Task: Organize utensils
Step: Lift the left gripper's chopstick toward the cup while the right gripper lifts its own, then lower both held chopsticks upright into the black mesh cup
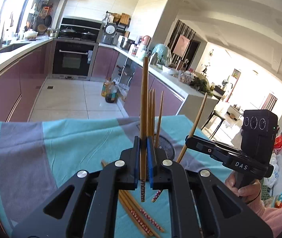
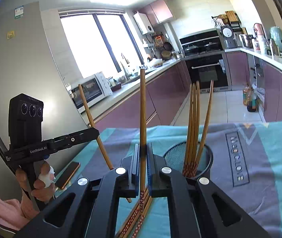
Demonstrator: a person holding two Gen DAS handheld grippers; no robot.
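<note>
My left gripper (image 1: 143,140) is shut on a wooden chopstick (image 1: 145,99) that stands nearly upright, its patterned end hanging below the pads. My right gripper (image 2: 143,145) is shut on another upright chopstick (image 2: 143,109). Each gripper shows in the other's view, the right gripper (image 1: 187,138) and the left gripper (image 2: 97,131), both clamping a tilted stick. A black mesh holder (image 2: 207,158) just past the right gripper holds several chopsticks (image 2: 194,123) tips up; it is partly hidden in the left wrist view (image 1: 168,148). Several loose chopsticks (image 1: 139,216) (image 2: 139,216) lie on the cloth under both grippers.
A teal and grey cloth (image 1: 61,138) (image 2: 260,148) covers the table. A phone (image 2: 67,175) lies near its left edge beside the person's hand (image 2: 41,184). Beyond the far edge are the kitchen floor, oil bottles (image 1: 110,91) and purple cabinets.
</note>
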